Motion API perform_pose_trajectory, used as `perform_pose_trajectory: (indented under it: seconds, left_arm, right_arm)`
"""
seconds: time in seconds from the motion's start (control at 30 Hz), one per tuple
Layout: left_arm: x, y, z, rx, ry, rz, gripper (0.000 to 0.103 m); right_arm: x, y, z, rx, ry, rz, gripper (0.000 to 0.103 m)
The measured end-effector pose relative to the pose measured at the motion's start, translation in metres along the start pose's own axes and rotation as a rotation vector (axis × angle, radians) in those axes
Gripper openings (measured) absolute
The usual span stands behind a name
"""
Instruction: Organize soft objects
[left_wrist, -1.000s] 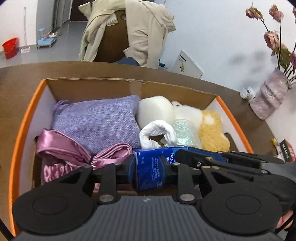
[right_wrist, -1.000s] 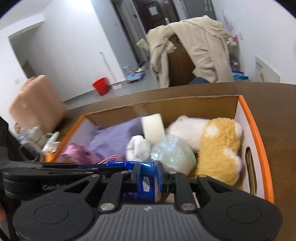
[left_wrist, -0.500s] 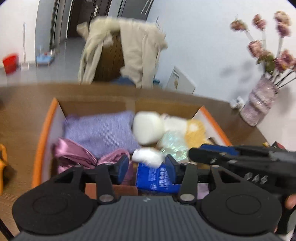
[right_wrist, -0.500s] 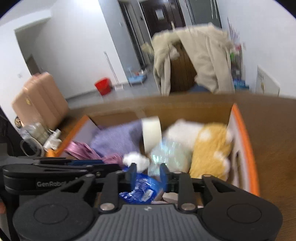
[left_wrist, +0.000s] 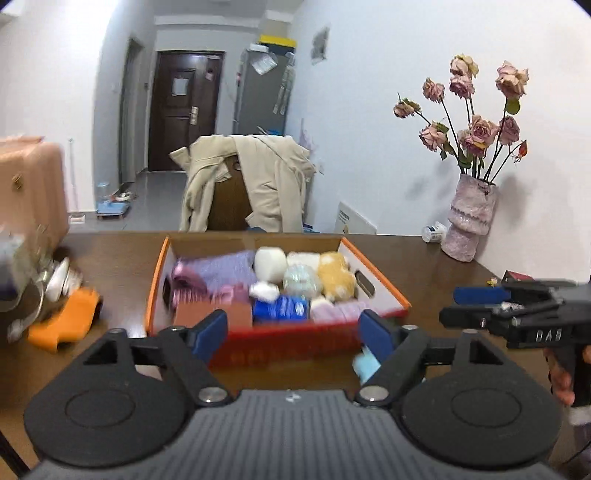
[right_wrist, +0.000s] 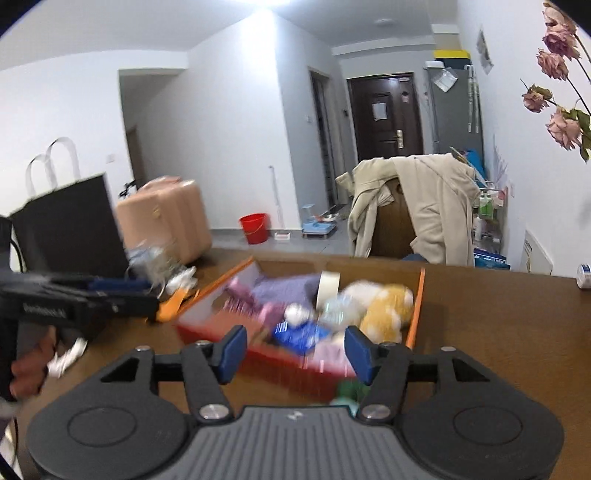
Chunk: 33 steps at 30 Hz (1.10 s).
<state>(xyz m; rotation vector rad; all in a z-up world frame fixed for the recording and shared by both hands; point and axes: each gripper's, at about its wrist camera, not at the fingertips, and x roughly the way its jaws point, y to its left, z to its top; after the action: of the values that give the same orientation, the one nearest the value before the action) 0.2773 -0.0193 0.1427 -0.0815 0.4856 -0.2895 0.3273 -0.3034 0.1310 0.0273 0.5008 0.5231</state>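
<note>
An orange-edged cardboard box (left_wrist: 384, 284) stands on the brown table and holds soft things: a purple cushion (left_wrist: 229, 267), pink satin cloth (left_wrist: 184, 277), a yellow and white plush (left_wrist: 334, 277), a white roll (left_wrist: 269, 262) and a blue tissue pack (left_wrist: 280, 308). The box also shows in the right wrist view (right_wrist: 417, 314), blurred. My left gripper (left_wrist: 293, 334) is open and empty, in front of the box and above the table. My right gripper (right_wrist: 295, 349) is open and empty, also short of the box. Each gripper shows in the other's view, the right (left_wrist: 480, 306) and the left (right_wrist: 110, 291).
A vase of dried roses (left_wrist: 471, 218) stands at the table's right back. An orange object (left_wrist: 62, 317) and glassware (left_wrist: 55, 280) lie left of the box. A small light blue thing (left_wrist: 365, 363) lies before the box. A chair with a beige coat (left_wrist: 251, 184) is behind the table.
Both grippers let go of the blue tissue pack, opened wide and pulled back and up out of the box. The pack now lies in the box.
</note>
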Motion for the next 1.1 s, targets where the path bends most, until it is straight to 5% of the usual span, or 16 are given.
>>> perform_pose_trajectory:
  seconds: [0.17, 0.27, 0.5, 0.83, 1.1]
  left_arm:
    - [-0.014, -0.010, -0.070, -0.170, 0.024, -0.011, 0.085]
    - [-0.004, -0.021, -0.096, -0.159, 0.091, 0.032, 0.085]
    - [0.025, -0.038, -0.090, -0.162, 0.107, 0.022, 0.085]
    - [0.135, -0.066, -0.065, -0.152, 0.167, -0.066, 0.080]
    - [0.155, -0.049, -0.079, -0.259, 0.188, -0.189, 0.053]
  right_arm:
    - [-0.026, -0.001, -0.064, 0.026, 0.004, 0.028, 0.066]
    - [-0.031, -0.009, -0.090, 0.100, 0.038, 0.077, 0.066]
    - [-0.024, -0.023, -0.084, 0.110, 0.086, 0.079, 0.069]
    - [0.068, -0.090, -0.063, 0.386, 0.167, 0.051, 0.063]
    - [0.081, -0.098, -0.082, 0.450, 0.144, 0.088, 0.044]
